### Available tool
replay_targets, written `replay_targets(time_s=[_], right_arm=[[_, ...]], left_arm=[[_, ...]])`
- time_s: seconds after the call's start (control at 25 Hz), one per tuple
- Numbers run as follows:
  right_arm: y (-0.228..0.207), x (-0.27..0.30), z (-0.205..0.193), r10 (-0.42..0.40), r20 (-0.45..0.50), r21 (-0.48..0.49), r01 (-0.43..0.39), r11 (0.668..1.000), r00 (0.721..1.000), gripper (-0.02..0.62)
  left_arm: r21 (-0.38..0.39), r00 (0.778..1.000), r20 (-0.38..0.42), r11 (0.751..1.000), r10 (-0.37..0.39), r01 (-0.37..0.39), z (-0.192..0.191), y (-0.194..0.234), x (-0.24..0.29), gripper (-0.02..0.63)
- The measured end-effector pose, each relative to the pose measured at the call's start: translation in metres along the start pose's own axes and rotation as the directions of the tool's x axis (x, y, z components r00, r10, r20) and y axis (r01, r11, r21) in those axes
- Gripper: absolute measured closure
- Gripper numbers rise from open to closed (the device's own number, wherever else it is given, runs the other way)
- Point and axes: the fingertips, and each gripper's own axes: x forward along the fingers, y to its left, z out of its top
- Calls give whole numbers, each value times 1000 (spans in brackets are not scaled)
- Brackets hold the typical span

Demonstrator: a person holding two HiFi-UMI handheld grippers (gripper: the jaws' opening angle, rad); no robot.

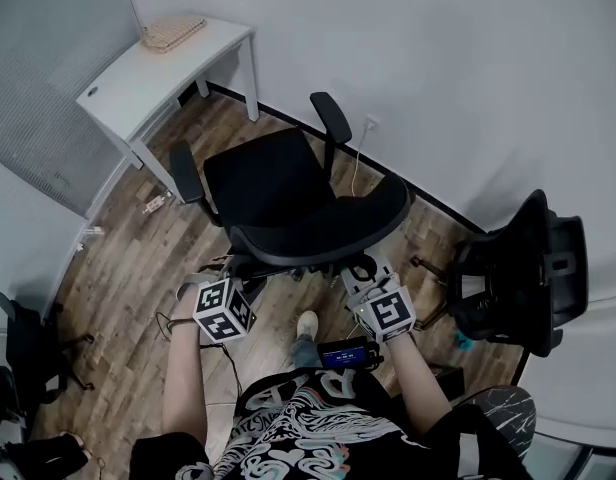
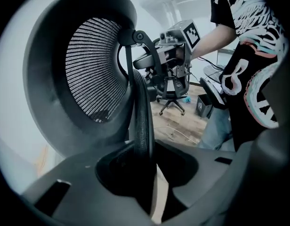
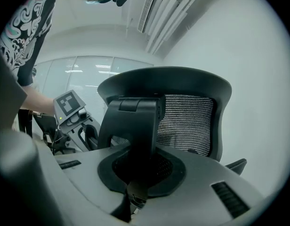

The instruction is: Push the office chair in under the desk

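The black office chair [image 1: 268,183] stands on the wood floor, its seat facing the white desk [image 1: 138,88] at the upper left, about a chair's length away. I stand behind its curved backrest [image 1: 328,233]. My left gripper [image 1: 231,280] is shut on the backrest's thin black rim [image 2: 144,121], with the mesh [image 2: 95,69] just beyond. My right gripper [image 1: 366,280] is shut on the backrest's rear bracket [image 3: 135,121] on the other side. Each gripper's marker cube shows in the other's view.
A woven tray [image 1: 173,33] lies on the desk. A second black chair [image 1: 528,278] stands close at the right by the wall. Another dark chair [image 1: 18,358] is at the lower left. A white cable [image 1: 360,163] hangs from a wall socket behind the chair.
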Motion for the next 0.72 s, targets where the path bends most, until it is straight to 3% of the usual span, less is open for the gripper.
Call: replay_targets(time_s=[0.36,0.72], right_arm=[[-24,5,3,32,9,1,-32,1000,999,555],[-55,4,-1,13,23,16,-13,1000,1000,555]], left_arm=[[-17,1000,-10,1000,22,-22,15,10,12,459],[-42,998,-21,998,51,-51,35,14,28,457]])
